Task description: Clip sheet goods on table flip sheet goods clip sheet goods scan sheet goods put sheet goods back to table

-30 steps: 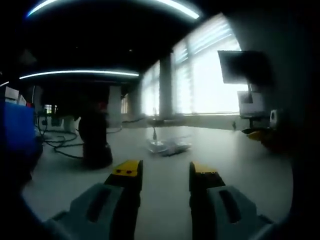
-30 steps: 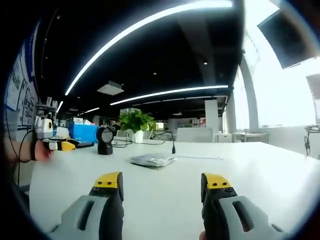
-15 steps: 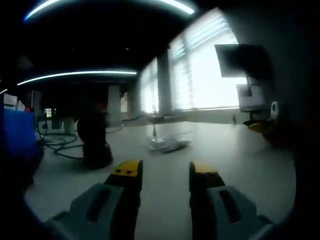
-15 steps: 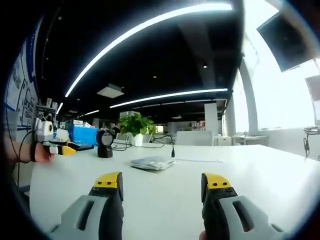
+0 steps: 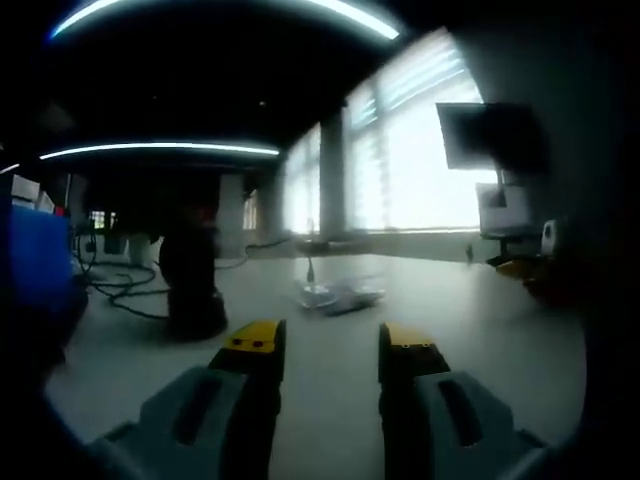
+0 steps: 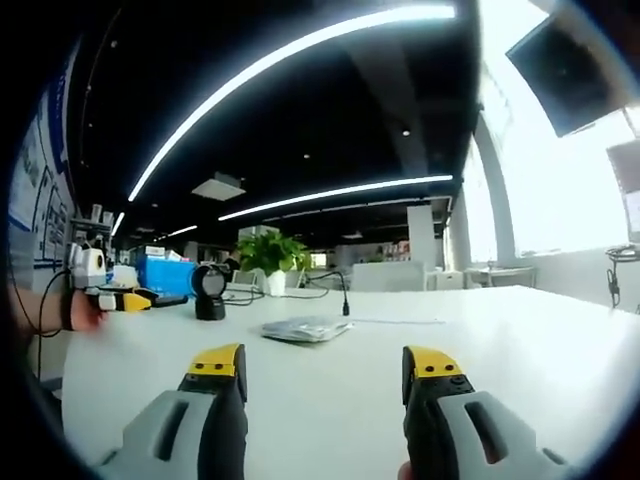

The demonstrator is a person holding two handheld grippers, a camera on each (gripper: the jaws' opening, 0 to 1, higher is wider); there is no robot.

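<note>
Right hand-held gripper (image 6: 325, 368) released, jaws apart over bare table (image 6: 520, 330); left hand-held gripper (image 5: 328, 345) likewise gaping, empty. Sheet goods (image 6: 305, 328) flat on table, well ahead, untouched. First clip apparently pending: needs reaching forward, lowering onto packet edge, then clenching.

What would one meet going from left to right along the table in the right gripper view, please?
Left gripper held in a hand → black scanner → potted plant → sheet goods packet.
</note>
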